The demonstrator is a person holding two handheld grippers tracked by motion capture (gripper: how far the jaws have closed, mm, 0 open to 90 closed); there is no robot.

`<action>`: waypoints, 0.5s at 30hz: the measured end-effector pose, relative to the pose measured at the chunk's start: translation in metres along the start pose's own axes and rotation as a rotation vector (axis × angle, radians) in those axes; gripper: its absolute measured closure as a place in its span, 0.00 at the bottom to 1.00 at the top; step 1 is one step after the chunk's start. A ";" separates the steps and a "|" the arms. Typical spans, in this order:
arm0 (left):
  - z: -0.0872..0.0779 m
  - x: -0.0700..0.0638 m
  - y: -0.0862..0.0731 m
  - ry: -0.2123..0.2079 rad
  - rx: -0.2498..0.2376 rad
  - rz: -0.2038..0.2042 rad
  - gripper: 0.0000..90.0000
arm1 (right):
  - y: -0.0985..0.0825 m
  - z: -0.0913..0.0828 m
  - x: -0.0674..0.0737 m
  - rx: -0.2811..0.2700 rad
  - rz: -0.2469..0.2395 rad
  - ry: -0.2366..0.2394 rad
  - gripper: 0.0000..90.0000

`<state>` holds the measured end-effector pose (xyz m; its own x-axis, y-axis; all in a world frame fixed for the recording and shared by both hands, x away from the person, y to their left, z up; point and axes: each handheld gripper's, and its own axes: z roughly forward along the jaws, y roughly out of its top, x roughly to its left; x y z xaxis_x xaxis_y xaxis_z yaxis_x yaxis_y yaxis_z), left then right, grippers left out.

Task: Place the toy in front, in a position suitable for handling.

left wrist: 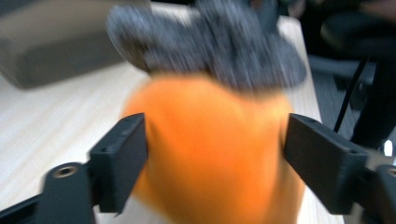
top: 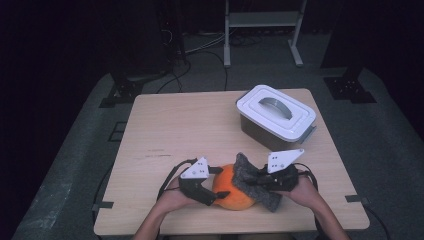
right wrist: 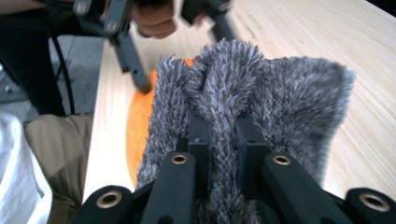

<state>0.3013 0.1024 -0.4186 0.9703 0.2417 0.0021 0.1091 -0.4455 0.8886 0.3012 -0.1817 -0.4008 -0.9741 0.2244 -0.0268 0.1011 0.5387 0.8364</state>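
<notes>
Starting from the orange cloth low in the centre of the high view, near the table front edge, I see the grey fuzzy cloth draped over its right side, its long axis slanting from upper left to lower right. My right gripper pinches a fold of that grey pile tight. My left gripper straddles the orange bundle, jaws wide; the blur hides whether they press. Nearer hand for peeling: the right. A lidded white box sits upper right.

Lab — dark room, camera stands.
</notes>
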 end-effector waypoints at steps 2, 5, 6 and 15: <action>0.000 0.001 0.001 0.008 -0.019 -0.011 0.21 | 0.002 0.003 0.002 -0.002 -0.012 0.011 0.88; 0.006 -0.001 -0.001 0.002 0.019 0.010 0.24 | 0.009 0.011 0.009 0.002 -0.041 0.030 0.88; 0.007 -0.001 -0.004 0.004 0.030 0.009 0.26 | 0.009 0.011 0.009 0.007 -0.050 0.031 0.88; -0.001 0.005 -0.007 0.009 0.027 -0.001 0.23 | -0.009 0.002 -0.002 -0.009 0.038 0.012 0.88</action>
<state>0.3053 0.1073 -0.4241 0.9683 0.2496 0.0055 0.1157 -0.4682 0.8760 0.3025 -0.1849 -0.4094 -0.9720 0.2347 0.0113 0.1359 0.5223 0.8419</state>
